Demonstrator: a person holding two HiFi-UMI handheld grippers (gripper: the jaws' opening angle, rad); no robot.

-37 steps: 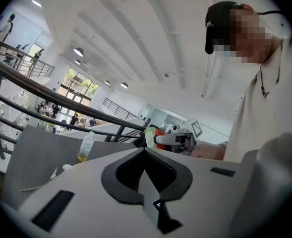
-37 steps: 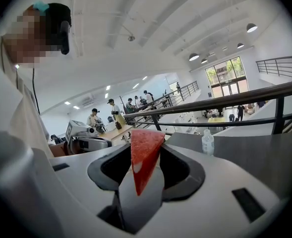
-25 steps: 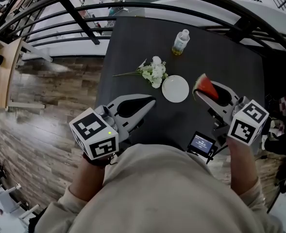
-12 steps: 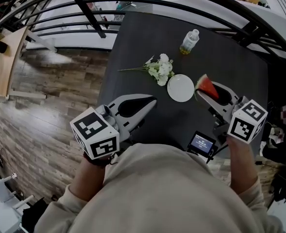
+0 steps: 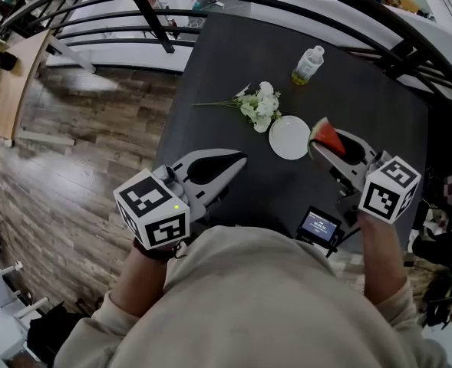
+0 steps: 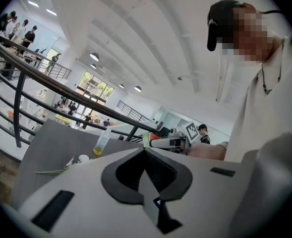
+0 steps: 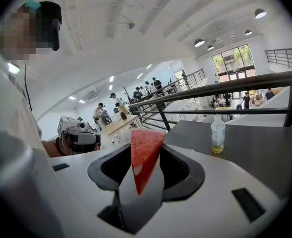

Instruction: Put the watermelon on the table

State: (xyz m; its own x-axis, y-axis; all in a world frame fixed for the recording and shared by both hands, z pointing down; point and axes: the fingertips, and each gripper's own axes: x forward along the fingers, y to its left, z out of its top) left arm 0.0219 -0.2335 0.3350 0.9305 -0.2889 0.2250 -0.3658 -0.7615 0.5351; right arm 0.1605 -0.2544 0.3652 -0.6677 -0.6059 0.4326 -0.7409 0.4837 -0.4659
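**Head view:** the right claw (image 5: 319,149) was clamped on a watermelon slice (image 5: 325,136), held over the counter (image 5: 233,60) toward its right edge, just beside a white plate (image 5: 289,137).
**Left gripper view:** the left claw (image 6: 145,150) was closed and empty.
**Right gripper view:** the slice's long axis ran along the jaws, with the counter lying below and ahead.

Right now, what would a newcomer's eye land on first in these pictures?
The red watermelon slice, clamped in the right gripper over the dark table, just right of a white plate. Beside the plate lie white flowers, with a bottle farther back. The left gripper is shut and empty at the table's near left.
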